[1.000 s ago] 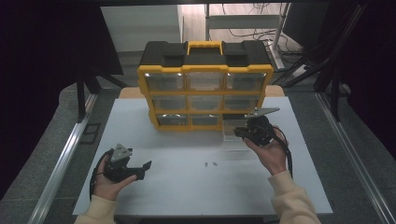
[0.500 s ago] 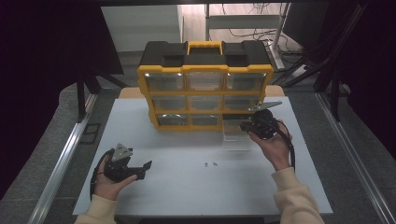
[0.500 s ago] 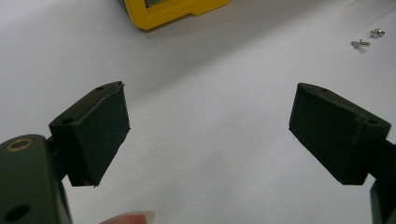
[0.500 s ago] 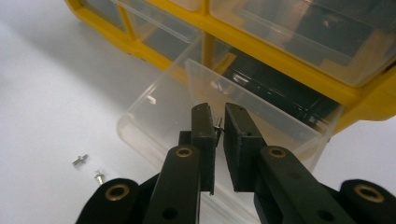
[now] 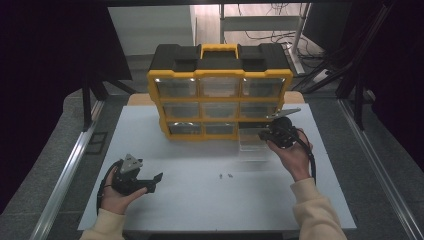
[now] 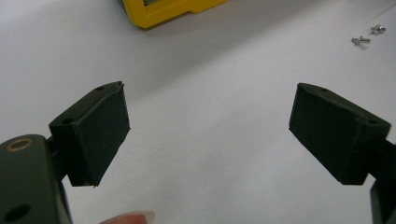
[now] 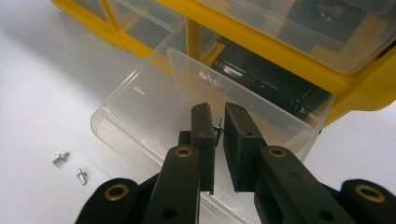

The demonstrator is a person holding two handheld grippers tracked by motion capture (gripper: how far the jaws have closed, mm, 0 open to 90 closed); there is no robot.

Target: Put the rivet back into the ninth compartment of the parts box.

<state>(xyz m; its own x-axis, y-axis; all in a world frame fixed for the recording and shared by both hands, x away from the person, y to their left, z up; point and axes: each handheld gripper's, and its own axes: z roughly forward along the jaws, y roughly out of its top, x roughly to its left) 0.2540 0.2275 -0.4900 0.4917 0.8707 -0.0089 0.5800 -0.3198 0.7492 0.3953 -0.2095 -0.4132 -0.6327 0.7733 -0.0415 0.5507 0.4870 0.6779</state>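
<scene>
The organizer cabinet (image 5: 220, 95) has a frame of yellow plastic with a slight sheen and a matt black plastic top. Its pulled-out drawer (image 7: 154, 116) is clear, glossy plastic that catches reflections along its walls. The table (image 5: 200, 200) is a smooth, matt white surface, perhaps laminate, though the views do not settle that. The two loose screws (image 7: 70, 167) are bright, shiny metal, as is the small screw (image 7: 218, 125) pinched in the right gripper (image 7: 218, 126). The left gripper (image 6: 210, 130) has dull, matt black pads (image 6: 100, 126), faintly rough at their edges. Brass-coloured metal rivets (image 7: 183, 151) sit in glossy black plastic links. The sleeve (image 5: 315, 210) looks like soft cream cloth.
</scene>
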